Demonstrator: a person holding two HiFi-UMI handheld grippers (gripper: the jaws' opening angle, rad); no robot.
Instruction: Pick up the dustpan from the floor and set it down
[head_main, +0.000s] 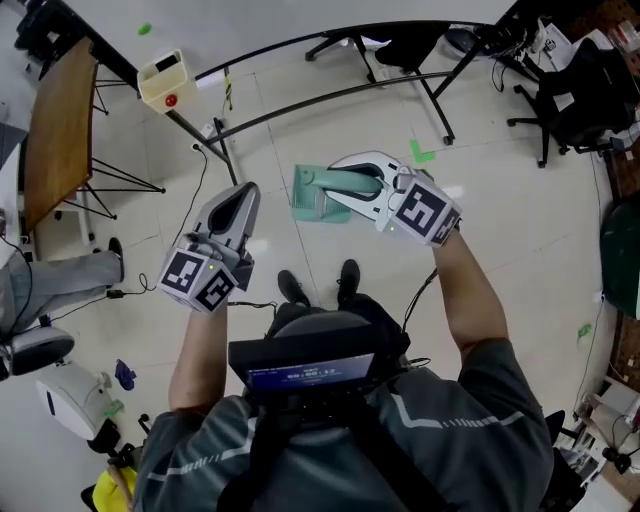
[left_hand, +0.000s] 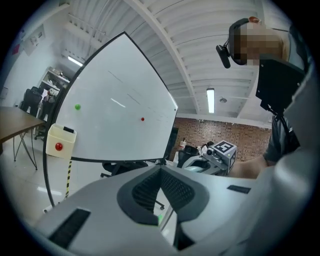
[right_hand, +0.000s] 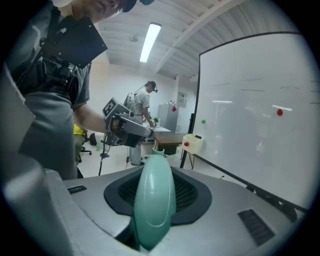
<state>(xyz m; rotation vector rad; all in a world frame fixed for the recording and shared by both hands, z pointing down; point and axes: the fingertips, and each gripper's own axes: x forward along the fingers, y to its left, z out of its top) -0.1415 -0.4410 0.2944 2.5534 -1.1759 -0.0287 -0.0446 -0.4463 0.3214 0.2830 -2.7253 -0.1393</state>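
now dustpan (head_main: 308, 200) handle between jaws of right gripper (head_main: 341, 183)

The dustpan (head_main: 318, 190) sat between the jaws of the right tool (head_main: 345, 185), above the floor (head_main: 520, 260) and ahead of the person's shoes (head_main: 320, 285). The left tool (head_main: 240, 195) was apart to its left, with a counter (head_main: 55, 120) far left.

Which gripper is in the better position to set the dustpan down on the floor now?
Right. The right gripper has its jaws shut on the green handle of the dustpan, holding it above the floor. The left gripper is shut, empty and off to the side.
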